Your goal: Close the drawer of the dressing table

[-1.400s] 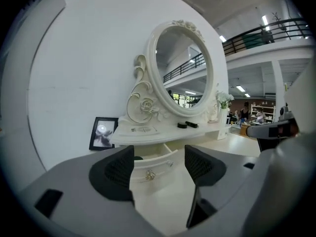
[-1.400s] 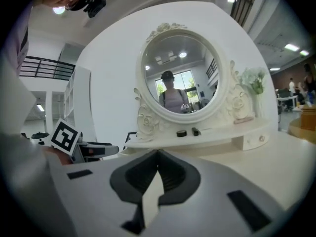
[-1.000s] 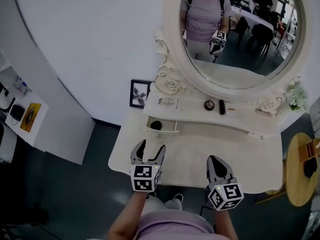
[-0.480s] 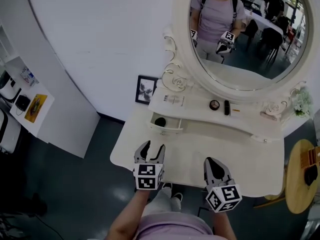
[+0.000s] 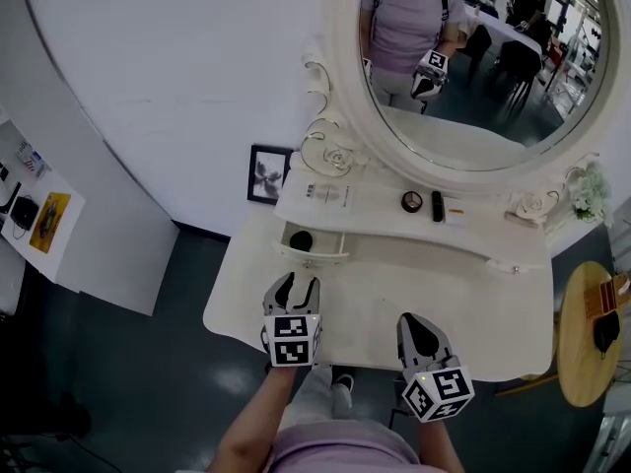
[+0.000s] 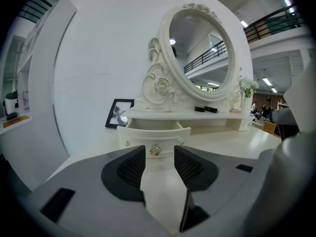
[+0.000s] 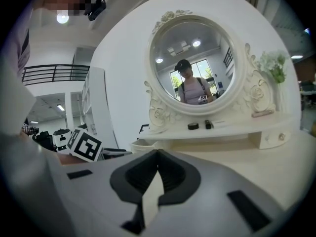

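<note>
- Your left tool point(image 5: 296, 284) is partly spread, and its jaws have just been narrowing with nothing between the pads.
- Now the drawer point(image 5: 314, 255): it's pulled out at the left end of the table point(image 5: 483, 308), straight ahead of that tool, close but not touching.
- In the left gripper view, the knob point(image 6: 155, 150) lines up in the gap between the jaws, beyond the tips.
- Your right tool point(image 5: 422, 325) is clenched on nothing, over the table's front, well right of the drawer.

No legible text or numbers.
</note>
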